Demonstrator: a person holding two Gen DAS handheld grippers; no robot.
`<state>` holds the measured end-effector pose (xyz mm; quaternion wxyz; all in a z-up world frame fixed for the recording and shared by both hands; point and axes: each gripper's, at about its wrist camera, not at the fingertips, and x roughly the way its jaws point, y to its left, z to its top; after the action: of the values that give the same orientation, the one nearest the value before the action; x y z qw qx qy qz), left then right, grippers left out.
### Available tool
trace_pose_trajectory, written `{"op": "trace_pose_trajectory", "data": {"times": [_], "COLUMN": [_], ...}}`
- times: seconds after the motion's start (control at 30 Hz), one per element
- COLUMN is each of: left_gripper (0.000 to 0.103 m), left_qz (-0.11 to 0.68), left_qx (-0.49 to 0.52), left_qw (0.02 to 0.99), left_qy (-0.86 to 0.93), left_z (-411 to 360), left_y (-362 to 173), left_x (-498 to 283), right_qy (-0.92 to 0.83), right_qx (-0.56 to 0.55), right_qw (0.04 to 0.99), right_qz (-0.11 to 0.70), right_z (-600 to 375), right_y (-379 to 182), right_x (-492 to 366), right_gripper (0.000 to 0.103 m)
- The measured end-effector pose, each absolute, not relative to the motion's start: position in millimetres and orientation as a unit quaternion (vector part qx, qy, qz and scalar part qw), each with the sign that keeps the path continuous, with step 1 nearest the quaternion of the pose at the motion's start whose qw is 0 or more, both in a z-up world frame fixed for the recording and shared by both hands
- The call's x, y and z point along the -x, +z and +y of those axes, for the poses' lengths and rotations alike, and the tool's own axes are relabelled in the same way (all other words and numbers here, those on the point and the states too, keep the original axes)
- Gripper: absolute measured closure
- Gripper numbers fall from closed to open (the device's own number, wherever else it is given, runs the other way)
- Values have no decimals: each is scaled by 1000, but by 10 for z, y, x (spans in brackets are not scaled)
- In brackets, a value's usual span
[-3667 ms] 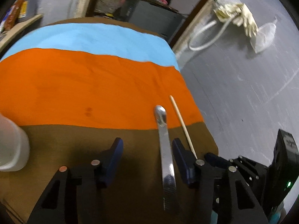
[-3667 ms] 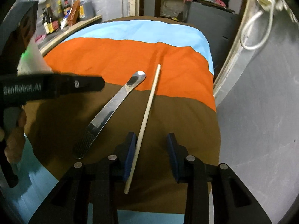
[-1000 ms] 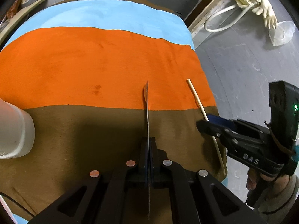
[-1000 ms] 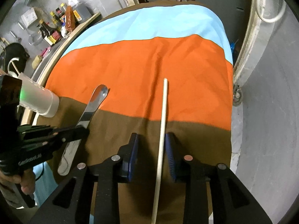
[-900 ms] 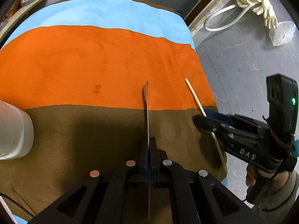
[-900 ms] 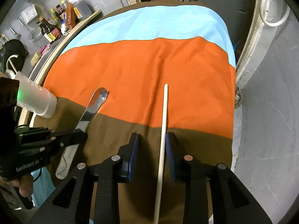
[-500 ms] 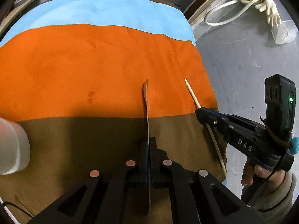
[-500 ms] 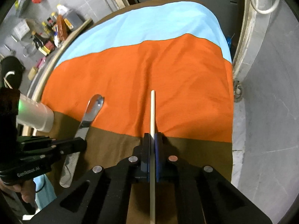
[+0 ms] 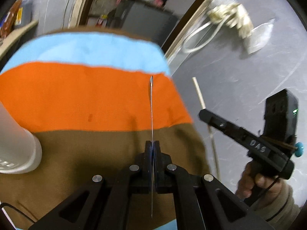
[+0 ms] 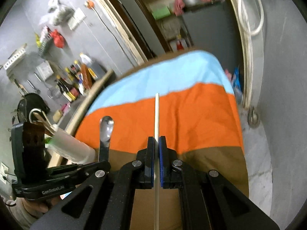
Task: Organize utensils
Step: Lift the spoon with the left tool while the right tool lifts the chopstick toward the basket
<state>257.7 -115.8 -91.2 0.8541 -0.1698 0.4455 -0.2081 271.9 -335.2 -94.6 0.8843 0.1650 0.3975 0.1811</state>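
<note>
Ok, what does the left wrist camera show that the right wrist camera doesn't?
Only the left wrist view shows the pale gloves hanging on the wall and the hand holding the right gripper.

Only the right wrist view shows the bottles on a shelf and the utensils standing in the white holder.

Both show the striped cloth, the spoon clamped in the left gripper, and the chopstick clamped in the right.

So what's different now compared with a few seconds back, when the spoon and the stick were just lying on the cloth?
Both were picked up. The left gripper closed on the metal spoon, the right gripper closed on the wooden chopstick, and both utensils now hang lifted above the striped cloth. The white holder stands at the cloth's left edge as before.
</note>
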Motion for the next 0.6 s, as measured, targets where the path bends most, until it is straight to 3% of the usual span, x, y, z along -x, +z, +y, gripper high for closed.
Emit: {"op": "trace_pose_trajectory", "data": {"times": [0.3,0.6], "left_gripper": [101,101], "left_qz": [330,297], "left_qx": [148,127], "left_qw": [901,917], "left_qy": [-241,-236], "left_z": [-1073,-861], "left_y": [-282,206], "left_x": [-2309,-2181], "right_qy": [184,195], "right_qx": [-162,-171], "right_qw": [927,946], "right_qz": [284,195], "right_z": [-3274,-3071], "right_y": [-290,334], "right_x": [-2414,-2274], "right_gripper": [99,99]}}
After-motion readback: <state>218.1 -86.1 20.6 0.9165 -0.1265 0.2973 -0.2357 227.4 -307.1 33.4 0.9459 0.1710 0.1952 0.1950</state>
